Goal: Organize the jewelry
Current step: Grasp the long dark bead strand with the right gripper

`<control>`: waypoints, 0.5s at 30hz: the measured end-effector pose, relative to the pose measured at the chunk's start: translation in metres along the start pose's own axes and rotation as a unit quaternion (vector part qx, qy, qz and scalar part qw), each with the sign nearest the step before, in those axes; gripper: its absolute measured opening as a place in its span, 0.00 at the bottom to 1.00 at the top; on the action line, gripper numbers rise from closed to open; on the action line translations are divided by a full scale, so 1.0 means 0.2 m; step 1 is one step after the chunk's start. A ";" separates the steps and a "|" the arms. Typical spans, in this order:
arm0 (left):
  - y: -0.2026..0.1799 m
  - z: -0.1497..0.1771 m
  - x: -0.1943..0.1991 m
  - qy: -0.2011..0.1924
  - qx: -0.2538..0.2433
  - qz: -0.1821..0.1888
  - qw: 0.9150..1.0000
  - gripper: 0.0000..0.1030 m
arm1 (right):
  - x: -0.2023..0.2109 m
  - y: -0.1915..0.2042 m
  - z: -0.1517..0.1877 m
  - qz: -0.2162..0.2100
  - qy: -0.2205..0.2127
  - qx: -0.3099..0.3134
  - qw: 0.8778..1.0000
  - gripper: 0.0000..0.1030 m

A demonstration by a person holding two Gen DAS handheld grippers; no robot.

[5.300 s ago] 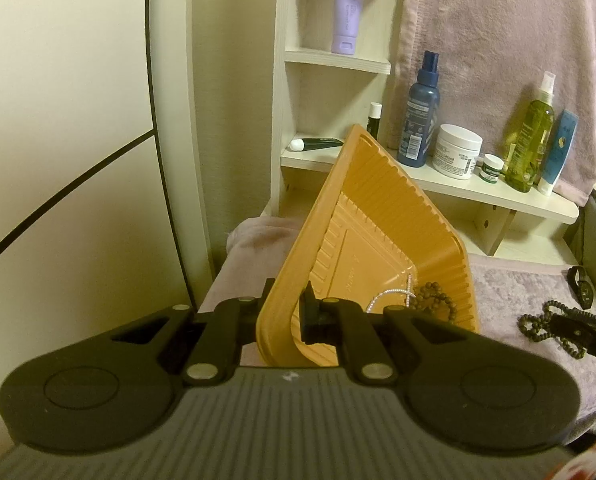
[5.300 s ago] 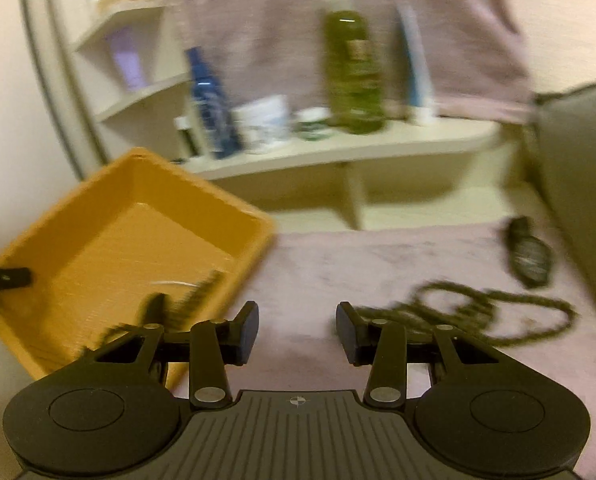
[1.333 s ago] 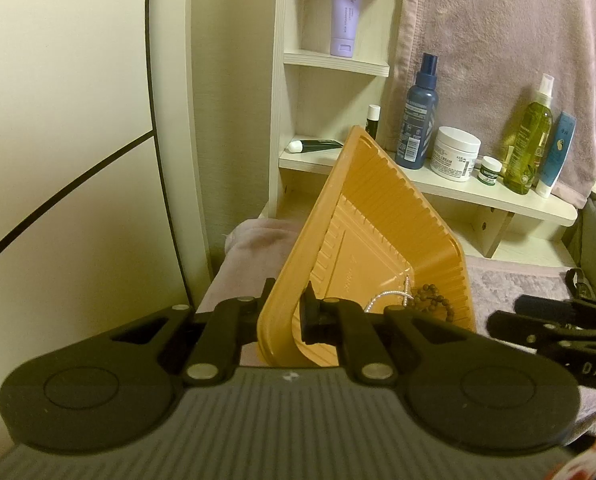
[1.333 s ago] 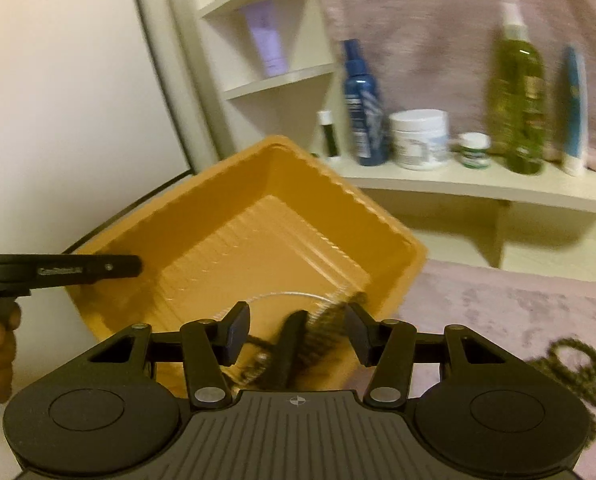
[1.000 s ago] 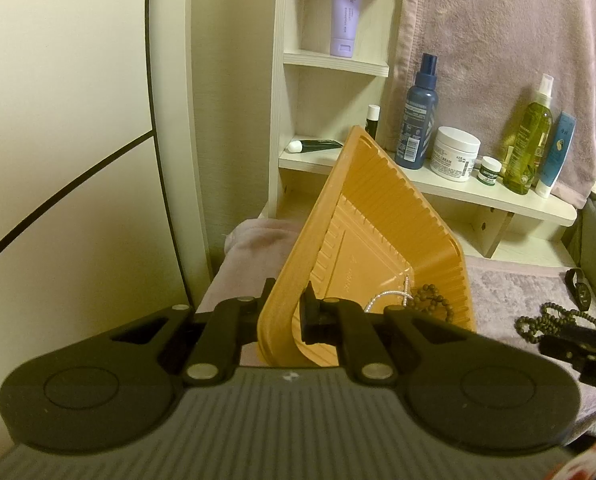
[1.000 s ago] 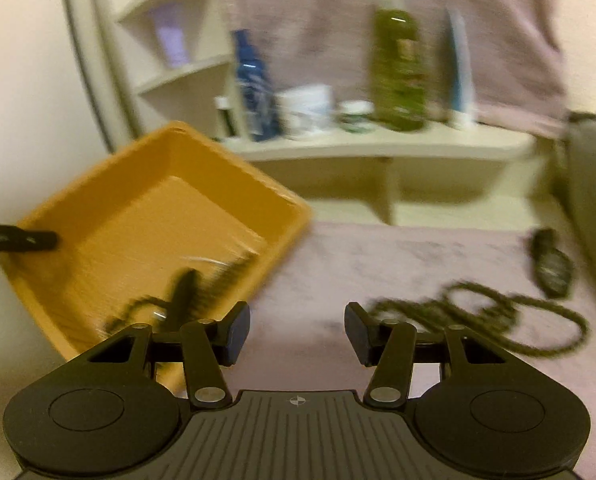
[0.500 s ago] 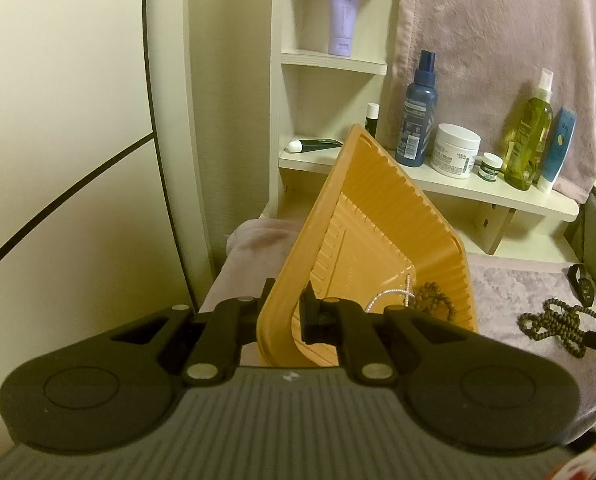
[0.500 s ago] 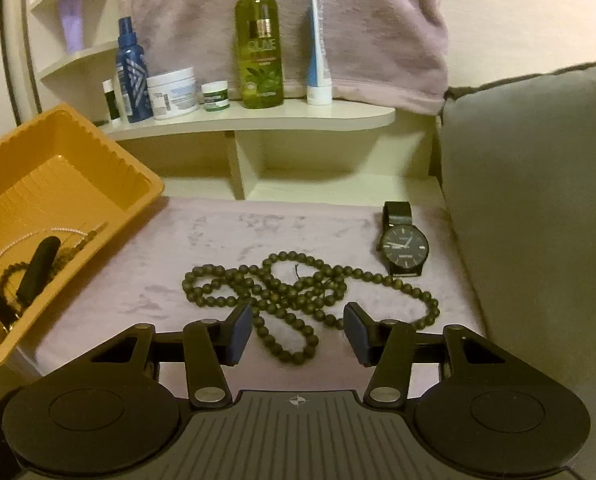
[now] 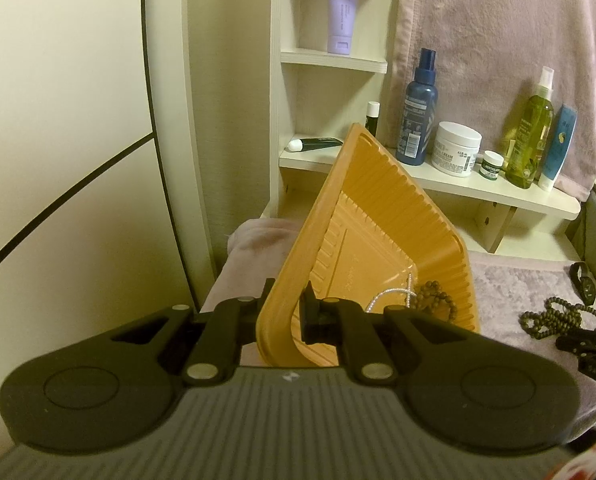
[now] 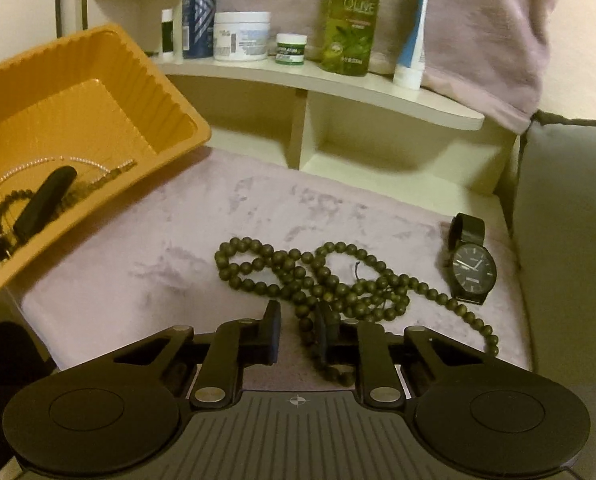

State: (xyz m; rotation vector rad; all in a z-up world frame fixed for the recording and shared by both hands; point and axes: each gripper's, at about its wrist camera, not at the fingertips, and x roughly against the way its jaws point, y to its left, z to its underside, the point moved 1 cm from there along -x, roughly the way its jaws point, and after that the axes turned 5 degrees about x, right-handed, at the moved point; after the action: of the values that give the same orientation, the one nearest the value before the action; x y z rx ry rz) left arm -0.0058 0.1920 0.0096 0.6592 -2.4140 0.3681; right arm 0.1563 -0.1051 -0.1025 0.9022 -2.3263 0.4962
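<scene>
My left gripper (image 9: 286, 308) is shut on the rim of an orange tray (image 9: 337, 184), holding it tilted. In the tray (image 10: 98, 80) lie a pearl strand (image 10: 58, 160), a dark bead bracelet (image 9: 433, 300) and a black oblong item (image 10: 46, 200). A long dark bead necklace (image 10: 317, 276) lies tangled on the pink cloth. My right gripper (image 10: 298, 332) is low over its near end, jaws closing. One strand sits between the fingers against the right one, with a gap left on the other side. A black wristwatch (image 10: 471, 272) lies to the right of the necklace.
A cream shelf (image 10: 337, 80) behind the cloth holds a blue bottle (image 10: 198, 8), a white jar (image 10: 242, 36), a green bottle (image 10: 349, 20) and a tube. A grey cushion (image 10: 569, 220) borders the cloth on the right. A pink towel hangs behind.
My right gripper swung from over the tray to the necklace, dropped low onto it, and its jaws narrowed around a strand. My left gripper and the tilted tray stayed still.
</scene>
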 end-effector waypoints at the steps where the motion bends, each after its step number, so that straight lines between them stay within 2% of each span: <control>1: 0.00 0.00 0.00 0.000 0.000 0.000 1.000 0.09 | 0.00 0.00 0.00 0.002 0.000 0.002 1.000 0.17; 3: 0.00 0.00 0.00 0.000 0.000 0.000 1.000 0.09 | -0.01 0.00 0.01 0.001 -0.002 0.000 1.000 0.14; 4: 0.00 0.00 0.00 0.000 0.000 0.000 1.000 0.09 | -0.01 0.00 0.01 0.000 -0.001 -0.001 1.000 0.07; 9: 0.00 0.00 0.00 0.000 0.000 0.001 1.000 0.09 | 0.05 -0.01 -0.02 0.000 -0.014 -0.009 1.000 0.07; 15: 0.00 0.00 0.00 -0.001 0.000 0.002 1.000 0.09 | 0.23 -0.06 -0.12 0.002 -0.061 -0.023 0.998 0.07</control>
State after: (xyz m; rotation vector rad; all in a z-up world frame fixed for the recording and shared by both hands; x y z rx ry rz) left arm -0.0065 0.1925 0.0094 0.6553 -2.4170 0.3701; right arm 0.1465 -0.1239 -0.0540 0.9301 -2.4388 0.3978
